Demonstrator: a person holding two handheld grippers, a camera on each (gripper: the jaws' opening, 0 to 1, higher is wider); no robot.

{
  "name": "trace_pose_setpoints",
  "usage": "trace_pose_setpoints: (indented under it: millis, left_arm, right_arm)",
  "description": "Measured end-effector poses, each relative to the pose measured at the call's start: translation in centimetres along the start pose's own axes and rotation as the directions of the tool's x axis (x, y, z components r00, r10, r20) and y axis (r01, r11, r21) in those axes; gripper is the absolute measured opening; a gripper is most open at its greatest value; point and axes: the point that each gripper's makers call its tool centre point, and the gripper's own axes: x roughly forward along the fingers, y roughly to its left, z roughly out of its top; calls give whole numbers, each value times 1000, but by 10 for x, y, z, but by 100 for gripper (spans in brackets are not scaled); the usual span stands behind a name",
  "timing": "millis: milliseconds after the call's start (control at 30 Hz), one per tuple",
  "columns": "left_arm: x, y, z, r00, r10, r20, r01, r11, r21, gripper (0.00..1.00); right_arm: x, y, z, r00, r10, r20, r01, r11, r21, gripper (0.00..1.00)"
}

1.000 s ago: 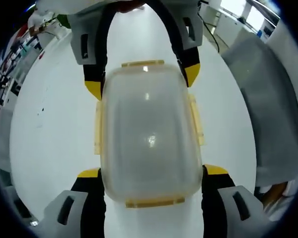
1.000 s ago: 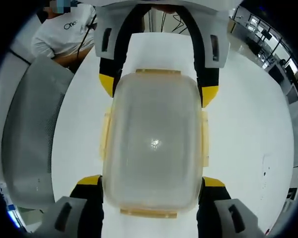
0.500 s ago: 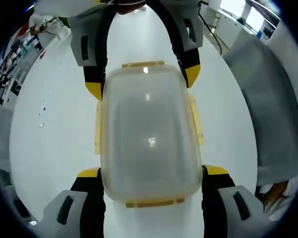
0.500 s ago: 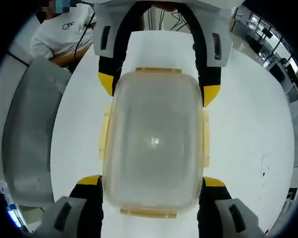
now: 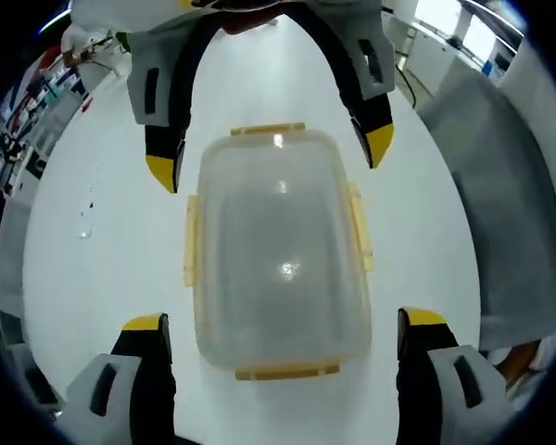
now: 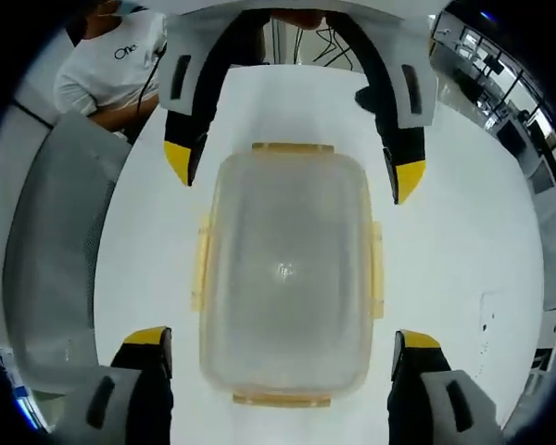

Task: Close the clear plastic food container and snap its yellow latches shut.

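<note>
Left gripper view: closed container [image 5: 280,255] between both wide-spread hand-held grippers [image 5: 283,324], untouched.

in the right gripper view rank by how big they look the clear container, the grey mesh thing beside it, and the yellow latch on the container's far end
1. Clear container and grey mesh thing: too alike to rank, and fisheye stretches the mesh at the edge.
2. Far-end yellow latch, clearly smallest.

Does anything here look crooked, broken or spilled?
Nothing stands out. The clear container sits flat on the white table, lid on, yellow latches evenly around it, both tools open and apart from it.
</note>
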Motion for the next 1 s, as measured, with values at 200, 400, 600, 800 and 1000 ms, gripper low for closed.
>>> trace_pose_setpoints:
  millis: [200,400,600,800,1000]
  left_arm:
    - [-9,-2,4,998,29,48,-26,998,-59,99]
    - [-17,-10,-5,997,45,61,-39,995,-93,99]
    - [-28,-15,-5,990,89,110,-71,986,-149,99]
    - [-36,-25,-3,982,118,147,-90,979,-185,99]
    - [-49,-31,5,962,166,217,-110,962,-248,99]
  right_arm:
    - [-14,-2,4,999,-29,40,27,999,37,99]
    - [-23,2,7,997,-55,56,52,997,51,99]
    - [-32,11,10,994,-76,81,71,995,65,99]
    - [-38,18,9,989,-106,104,96,991,98,99]
    - [-52,24,14,972,-149,180,119,978,170,99]
